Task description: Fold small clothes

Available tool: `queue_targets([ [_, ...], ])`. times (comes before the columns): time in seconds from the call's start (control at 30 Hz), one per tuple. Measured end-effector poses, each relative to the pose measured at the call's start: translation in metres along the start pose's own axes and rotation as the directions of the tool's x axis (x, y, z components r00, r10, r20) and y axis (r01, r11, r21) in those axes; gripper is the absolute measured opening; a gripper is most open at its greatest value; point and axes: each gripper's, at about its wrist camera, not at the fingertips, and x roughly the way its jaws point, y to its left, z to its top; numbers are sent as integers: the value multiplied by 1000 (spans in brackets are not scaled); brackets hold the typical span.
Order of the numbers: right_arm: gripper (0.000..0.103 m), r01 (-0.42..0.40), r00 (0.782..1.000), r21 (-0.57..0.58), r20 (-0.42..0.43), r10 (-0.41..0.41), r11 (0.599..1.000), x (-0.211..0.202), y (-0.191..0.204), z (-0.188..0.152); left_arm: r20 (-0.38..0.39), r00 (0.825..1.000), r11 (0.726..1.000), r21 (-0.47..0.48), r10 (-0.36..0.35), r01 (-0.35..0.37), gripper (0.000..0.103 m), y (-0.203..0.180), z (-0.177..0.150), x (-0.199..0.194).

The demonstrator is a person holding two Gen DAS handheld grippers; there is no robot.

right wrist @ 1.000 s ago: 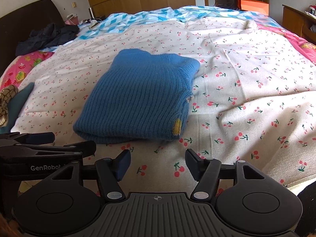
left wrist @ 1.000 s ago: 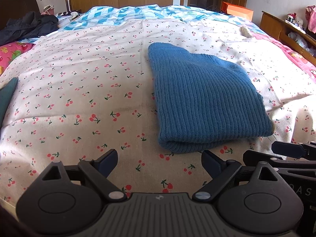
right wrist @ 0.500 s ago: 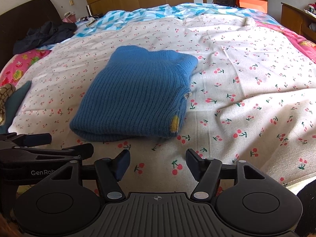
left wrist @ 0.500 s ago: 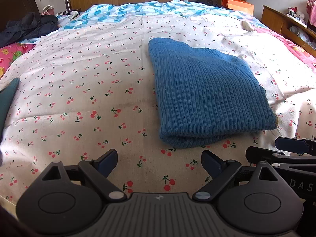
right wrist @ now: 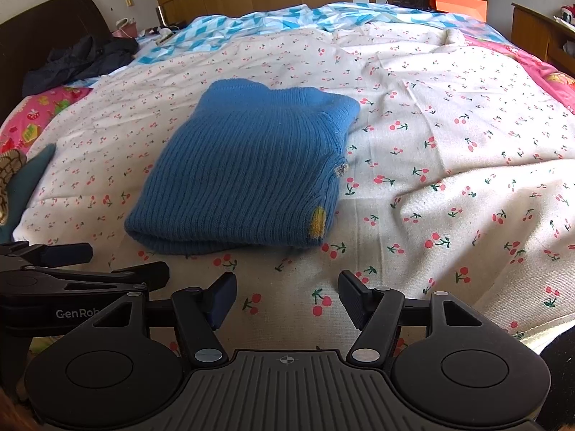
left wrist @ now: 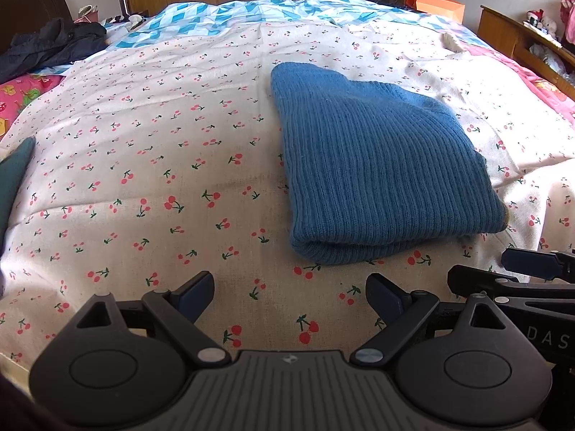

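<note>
Lying folded on bedspread (left wrist: 151, 165): blue sweater (left wrist: 377, 176); left tool (left wrist: 289, 292), right tool (right wrist: 287, 296) apart, empty.

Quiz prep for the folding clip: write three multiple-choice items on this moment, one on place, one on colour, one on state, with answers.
1. Where does the sweater lie?
A. On the cherry-print sheet
B. On the floor
C. In a drawer

2. What colour is the small patch at the sweater's near corner?
A. Red
B. Yellow
C. White

3. How do the left gripper and right gripper stand?
A. Both shut on the sweater
B. One shut on the sheet
C. Both open and empty

Answers:
1 A: the folded sweater rests flat on the printed sheet.
2 B: the right wrist view shows a yellow patch on its edge.
3 C: each pair of jaws stands apart with only sheet behind, short of the sweater.
</note>
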Motion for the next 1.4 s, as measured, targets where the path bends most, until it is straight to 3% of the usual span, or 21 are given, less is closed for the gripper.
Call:
queue_targets([
  [1.4, 63, -1, 1000, -2, -11, 1, 1000, 3, 1, 1, -9, 1000, 1000, -7, -2, 2, 95, 1, -2, 2],
])
